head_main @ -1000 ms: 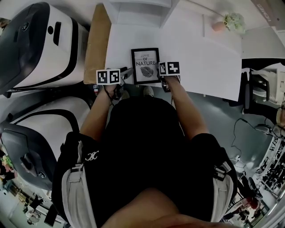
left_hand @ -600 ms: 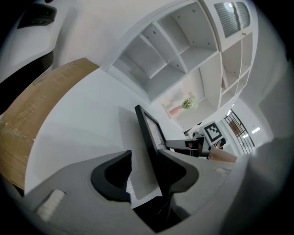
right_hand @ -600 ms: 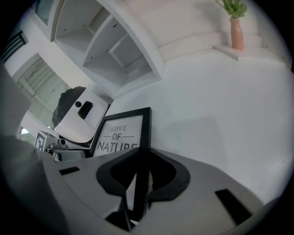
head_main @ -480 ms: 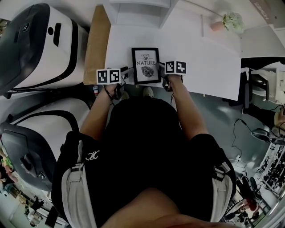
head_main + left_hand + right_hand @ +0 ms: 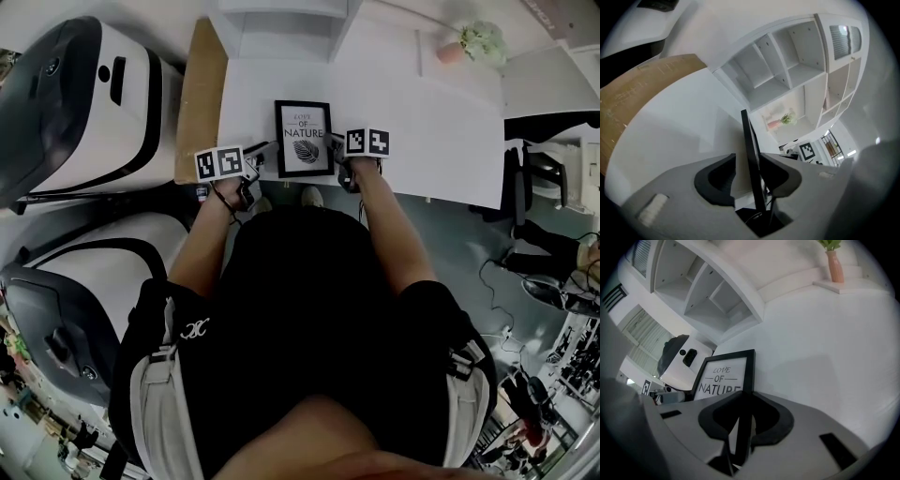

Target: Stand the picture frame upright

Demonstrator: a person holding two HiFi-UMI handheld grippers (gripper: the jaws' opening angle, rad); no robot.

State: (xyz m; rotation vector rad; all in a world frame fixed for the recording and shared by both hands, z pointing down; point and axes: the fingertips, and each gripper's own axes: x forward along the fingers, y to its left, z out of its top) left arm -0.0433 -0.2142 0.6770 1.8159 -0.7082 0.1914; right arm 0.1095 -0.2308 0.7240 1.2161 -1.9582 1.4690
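This is looking like a lab or test hall that is hosting a staged home corner. A plain white worktop (image 5: 441, 122) is carrying living-room props: a picture frame (image 5: 304, 139) with a leaf print and a pink vase (image 5: 834, 267) holding a green sprig. White cubby shelving (image 5: 787, 70) is standing empty behind them. Around this set the room is reading as a working space: two bulky white-and-black machines (image 5: 84, 94) are crowding the left side, cables (image 5: 495, 281) are trailing over the bare grey floor, a dark chair (image 5: 539, 183) is sitting at the right, and cluttered racks (image 5: 567, 370) are filling the far corner.
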